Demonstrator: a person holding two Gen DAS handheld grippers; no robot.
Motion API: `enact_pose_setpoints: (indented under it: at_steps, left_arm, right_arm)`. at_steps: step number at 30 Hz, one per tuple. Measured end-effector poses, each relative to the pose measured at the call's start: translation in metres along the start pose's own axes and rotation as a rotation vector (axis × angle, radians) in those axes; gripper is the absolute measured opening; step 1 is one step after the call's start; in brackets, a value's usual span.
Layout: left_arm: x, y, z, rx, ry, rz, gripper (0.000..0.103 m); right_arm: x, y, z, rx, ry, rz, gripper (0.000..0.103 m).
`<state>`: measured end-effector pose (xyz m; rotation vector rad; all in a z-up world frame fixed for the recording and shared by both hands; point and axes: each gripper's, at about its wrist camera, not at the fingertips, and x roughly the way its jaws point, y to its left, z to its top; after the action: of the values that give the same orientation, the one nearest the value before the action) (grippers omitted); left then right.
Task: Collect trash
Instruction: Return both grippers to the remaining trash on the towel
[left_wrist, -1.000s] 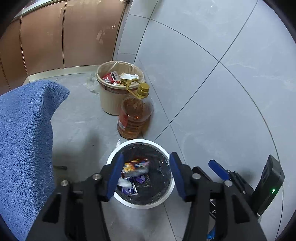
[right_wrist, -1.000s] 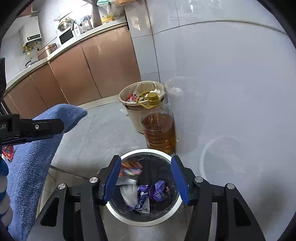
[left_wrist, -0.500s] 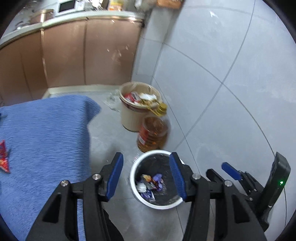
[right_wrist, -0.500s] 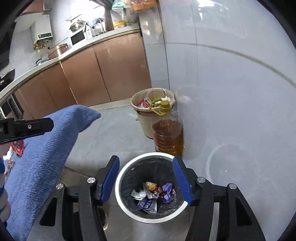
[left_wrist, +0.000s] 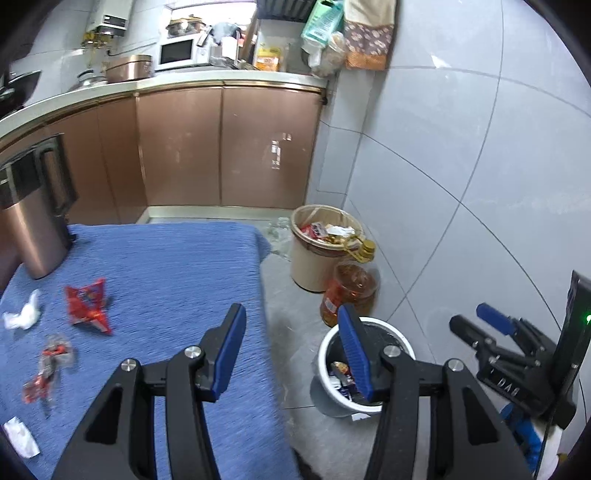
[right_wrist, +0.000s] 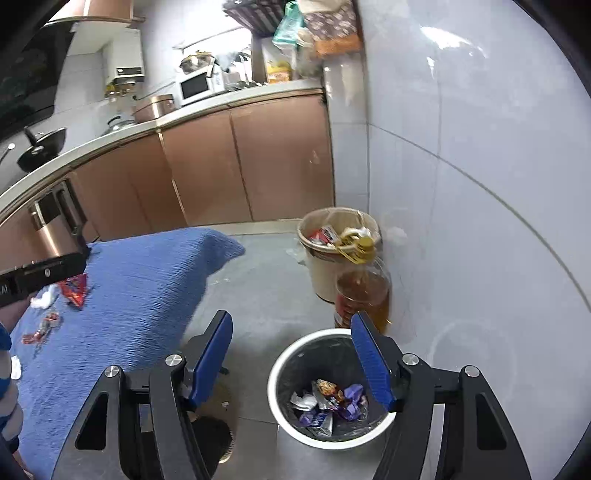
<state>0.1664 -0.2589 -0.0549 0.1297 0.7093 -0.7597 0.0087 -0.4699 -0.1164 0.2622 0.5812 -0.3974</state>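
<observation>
left gripper fingers spread, nothing between them, over the right edge of the blue cloth. right gripper jaws opening, empty, above the white bin on the floor, wrappers inside. trash on the cloth, far left: red wrapper, crumpled tissue, small scraps. oil bottle just behind the bin.

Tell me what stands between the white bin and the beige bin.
An oil bottle stands between the white bin and the beige bin, against the wall; the right wrist view shows it best.
</observation>
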Motion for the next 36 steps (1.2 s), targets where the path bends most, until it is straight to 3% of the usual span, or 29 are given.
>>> enact_pose_setpoints:
  at_steps: [10,13,18,28,32,36]
  left_arm:
    - [-0.071,0.074,-0.025,-0.081,-0.070,0.098,0.050]
    - [-0.090,0.103,-0.039,-0.119,-0.085,0.142,0.064]
    - [-0.119,0.162,-0.066,-0.206,-0.106,0.224,0.067]
    - [-0.156,0.276,-0.140,-0.440,-0.097,0.361,0.069]
    - [-0.158,0.302,-0.161,-0.495,-0.079,0.379,0.069]
    - [-0.142,0.315,-0.175,-0.497,-0.008,0.391,0.069]
  right_arm:
    - [-0.033,0.064,0.021,-0.104,-0.062,0.107,0.065]
    - [-0.039,0.082,0.025,-0.134,-0.072,0.141,0.067]
    - [-0.042,0.108,0.027,-0.165,-0.067,0.190,0.068]
    - [-0.037,0.187,0.026,-0.283,-0.009,0.308,0.068]
    - [-0.023,0.228,0.024,-0.311,0.058,0.436,0.068]
    - [-0.001,0.269,0.020,-0.353,0.139,0.527,0.068]
